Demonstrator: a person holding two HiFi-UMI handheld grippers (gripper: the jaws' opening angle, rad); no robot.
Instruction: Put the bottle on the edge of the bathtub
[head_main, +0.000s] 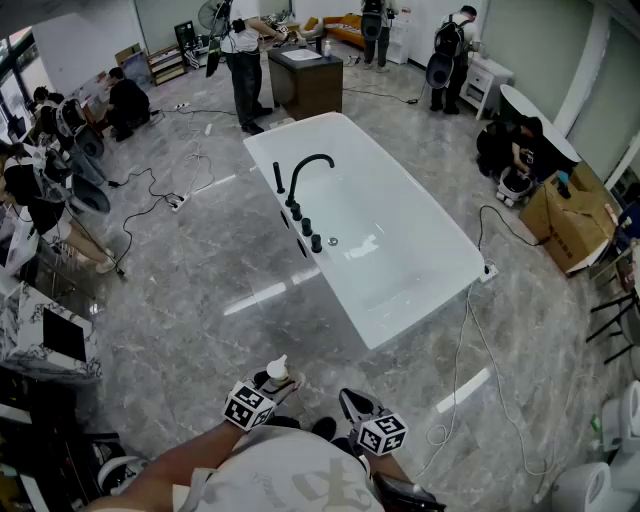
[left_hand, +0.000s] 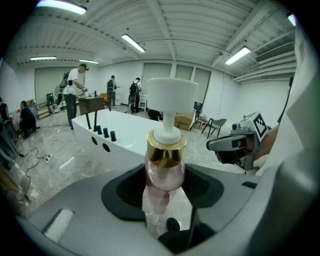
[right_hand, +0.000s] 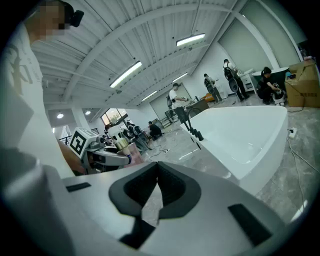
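Observation:
A pink bottle (left_hand: 164, 172) with a gold collar and a white pump head stands upright between the jaws of my left gripper (left_hand: 164, 196), which is shut on its body. In the head view the bottle (head_main: 277, 376) and left gripper (head_main: 266, 390) are low at the centre, close to my body. My right gripper (head_main: 352, 404) is beside it, shut with nothing in it (right_hand: 156, 176). The white bathtub (head_main: 436, 215) stands on the floor ahead, with a black tap (head_main: 302, 175) and knobs on its left rim. In the left gripper view the bathtub (left_hand: 131, 131) lies beyond the bottle.
Cables (head_main: 462, 350) trail over the grey marble floor on both sides of the tub. A cardboard box (head_main: 572, 215) and a crouching person (head_main: 515, 150) are at the right. A dark cabinet (head_main: 305, 78) and standing people are behind the tub. Equipment crowds the left edge.

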